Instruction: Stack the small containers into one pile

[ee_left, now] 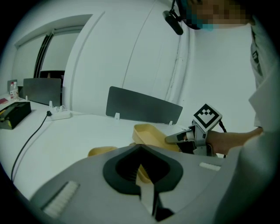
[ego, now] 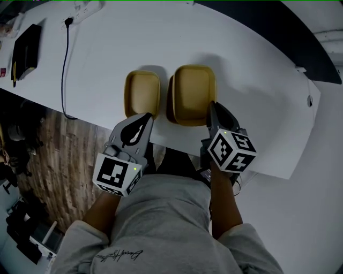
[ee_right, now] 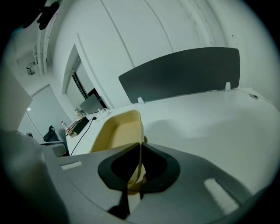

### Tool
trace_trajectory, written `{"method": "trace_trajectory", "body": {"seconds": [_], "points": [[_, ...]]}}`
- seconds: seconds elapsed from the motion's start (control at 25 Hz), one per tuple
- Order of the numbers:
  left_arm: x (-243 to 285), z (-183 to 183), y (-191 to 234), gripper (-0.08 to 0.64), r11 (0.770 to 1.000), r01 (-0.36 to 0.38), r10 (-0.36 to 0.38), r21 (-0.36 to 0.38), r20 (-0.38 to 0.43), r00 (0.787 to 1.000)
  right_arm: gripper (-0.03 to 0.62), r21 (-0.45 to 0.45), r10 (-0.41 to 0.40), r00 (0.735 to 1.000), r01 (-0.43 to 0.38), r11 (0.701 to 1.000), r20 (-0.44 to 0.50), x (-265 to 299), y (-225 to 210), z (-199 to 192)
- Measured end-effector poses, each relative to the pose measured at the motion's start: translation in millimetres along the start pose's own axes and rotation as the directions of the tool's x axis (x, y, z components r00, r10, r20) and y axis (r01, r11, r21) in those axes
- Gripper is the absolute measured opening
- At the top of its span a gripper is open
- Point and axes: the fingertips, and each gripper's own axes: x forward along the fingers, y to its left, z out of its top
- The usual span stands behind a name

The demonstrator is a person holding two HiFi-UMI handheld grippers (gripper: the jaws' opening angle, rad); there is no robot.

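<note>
Two yellow containers sit on the white table (ego: 246, 80). The left container (ego: 142, 92) (ee_left: 101, 151) lies flat. My left gripper (ego: 145, 116) (ee_left: 141, 148) is at its near right corner, jaws together. Yellow shows through their opening, but I cannot tell whether they pinch the rim. The right container (ego: 193, 92) (ee_left: 150, 132) (ee_right: 117, 131) is tilted, its far end raised. My right gripper (ego: 211, 105) (ee_left: 171, 139) (ee_right: 140, 145) is shut on its near right rim, which runs as a thin edge between the jaws.
A black box (ego: 27, 45) lies at the far left of the table, with a cable (ego: 65, 64) and a power strip (ego: 86, 6) beside it. A dark divider panel (ee_left: 144, 107) (ee_right: 183, 74) stands along the far edge. The near table edge (ego: 182, 145) runs just under both grippers.
</note>
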Motion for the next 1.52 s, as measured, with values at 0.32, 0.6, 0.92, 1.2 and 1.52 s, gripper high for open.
{"method": "trace_trajectory", "body": {"seconds": [0.32, 0.6, 0.92, 1.2, 1.52], "points": [[-26.6, -3.7, 46.1, 0.002, 1.000, 0.003, -0.003, -0.003, 0.002, 1.000, 0.028, 0.022, -0.013, 1.000, 0.014, 1.000, -0.009, 13.4, 46.2, -20.1], [-43.5, -11.3, 73.2, 0.002, 0.999, 0.031, -0.031, 0.011, -0.010, 0.999, 0.028, 0.051, -0.039, 0.999, 0.039, 0.998, -0.002, 21.6, 75.0, -36.3], [-55.7, -19.7, 94.4, 0.002, 0.999, 0.051, -0.051, 0.018, -0.017, 0.999, 0.028, 0.062, -0.054, 0.999, 0.054, 0.997, -0.002, 31.2, 98.1, -48.8], [-61.4, -24.6, 116.6, 0.002, 0.998, 0.063, -0.063, 0.013, -0.024, 0.998, 0.028, 0.062, -0.062, 0.998, 0.062, 0.996, -0.012, 44.7, 118.7, -55.9], [-66.6, -29.0, 133.6, 0.002, 0.997, 0.081, -0.081, 0.003, -0.031, 0.996, 0.028, 0.056, -0.083, 0.996, 0.084, 0.995, -0.027, 56.1, 132.6, -66.5]]}}
